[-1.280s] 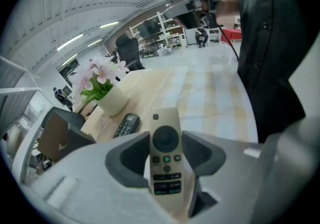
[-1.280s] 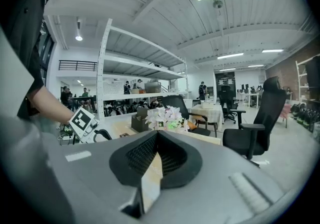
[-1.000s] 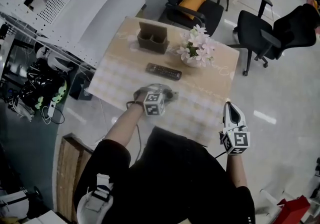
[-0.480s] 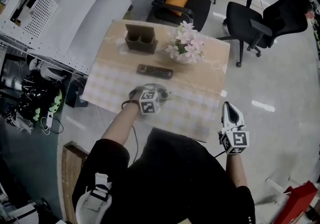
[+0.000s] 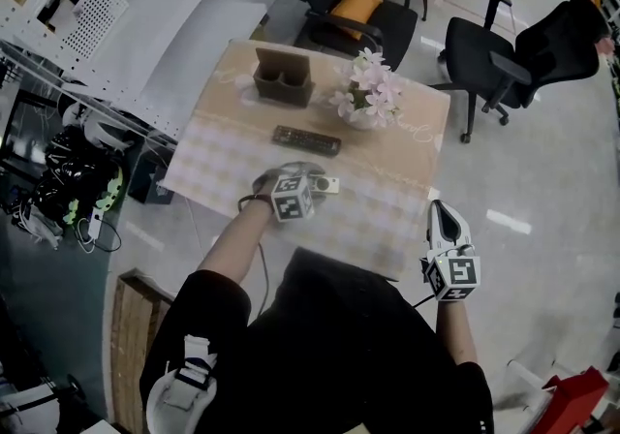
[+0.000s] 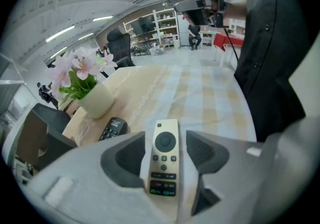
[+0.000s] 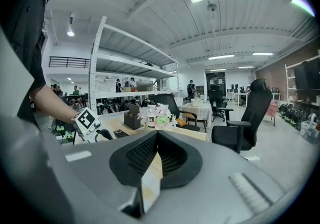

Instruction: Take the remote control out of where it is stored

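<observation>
A pale slim remote [image 6: 164,157] lies on the checked tablecloth between the jaws of my left gripper [image 6: 165,140]. The jaws have just been opening and stand apart, with a gap on each side of the remote. In the head view the left gripper [image 5: 308,183] is at the table's front middle, and the remote's end [image 5: 329,186] pokes out past its tips. A brown storage box [image 5: 283,77] stands at the table's far side. My right gripper [image 5: 443,213] hangs off the table's front right corner; its jaws [image 7: 156,135] are shut with nothing in them.
A black remote [image 5: 306,139] lies mid-table, just beyond the left gripper. A white pot of pink flowers [image 5: 368,98] stands at the far right. Black office chairs [image 5: 504,49] stand beyond the table. A white shelf unit [image 5: 116,45] runs along the left.
The left gripper stays in place at the table's front middle, and the pale remote's end now shows more plainly past its tips. The right gripper has not moved.
</observation>
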Demonstrator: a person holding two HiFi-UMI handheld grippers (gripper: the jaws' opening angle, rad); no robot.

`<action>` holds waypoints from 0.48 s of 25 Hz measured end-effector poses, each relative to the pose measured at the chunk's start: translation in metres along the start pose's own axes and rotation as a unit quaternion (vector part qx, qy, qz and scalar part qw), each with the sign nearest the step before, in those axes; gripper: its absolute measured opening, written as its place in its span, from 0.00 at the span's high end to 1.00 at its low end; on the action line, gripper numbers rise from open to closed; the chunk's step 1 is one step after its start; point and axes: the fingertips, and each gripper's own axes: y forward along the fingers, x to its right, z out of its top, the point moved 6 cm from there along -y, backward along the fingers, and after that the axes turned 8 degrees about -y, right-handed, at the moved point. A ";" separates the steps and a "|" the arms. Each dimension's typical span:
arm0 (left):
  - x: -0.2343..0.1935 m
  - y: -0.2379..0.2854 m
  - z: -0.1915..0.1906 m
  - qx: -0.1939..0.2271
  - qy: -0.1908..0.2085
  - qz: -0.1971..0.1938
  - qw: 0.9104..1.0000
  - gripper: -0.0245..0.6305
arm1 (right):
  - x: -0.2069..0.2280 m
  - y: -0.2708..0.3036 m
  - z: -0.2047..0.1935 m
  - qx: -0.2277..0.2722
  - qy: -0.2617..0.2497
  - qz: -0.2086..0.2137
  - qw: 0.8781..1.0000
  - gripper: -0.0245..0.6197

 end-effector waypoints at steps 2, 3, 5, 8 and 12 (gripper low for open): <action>-0.001 -0.005 0.004 0.016 -0.015 0.006 1.000 0.57 | -0.001 0.000 0.001 0.002 -0.005 0.004 1.000 0.95; -0.002 -0.008 0.006 0.025 -0.024 0.008 0.999 0.58 | -0.001 0.000 0.002 0.003 -0.008 0.006 1.000 0.95; -0.003 -0.014 0.009 0.041 -0.042 0.015 0.998 0.59 | -0.003 -0.002 0.003 0.006 -0.010 0.009 1.000 0.95; -0.001 -0.022 0.012 0.060 -0.065 0.027 0.996 0.60 | -0.004 -0.005 0.004 0.009 -0.013 0.015 1.000 0.95; 0.004 -0.037 0.018 0.087 -0.086 0.049 0.991 0.74 | -0.005 -0.009 0.008 0.022 -0.023 0.025 0.999 0.95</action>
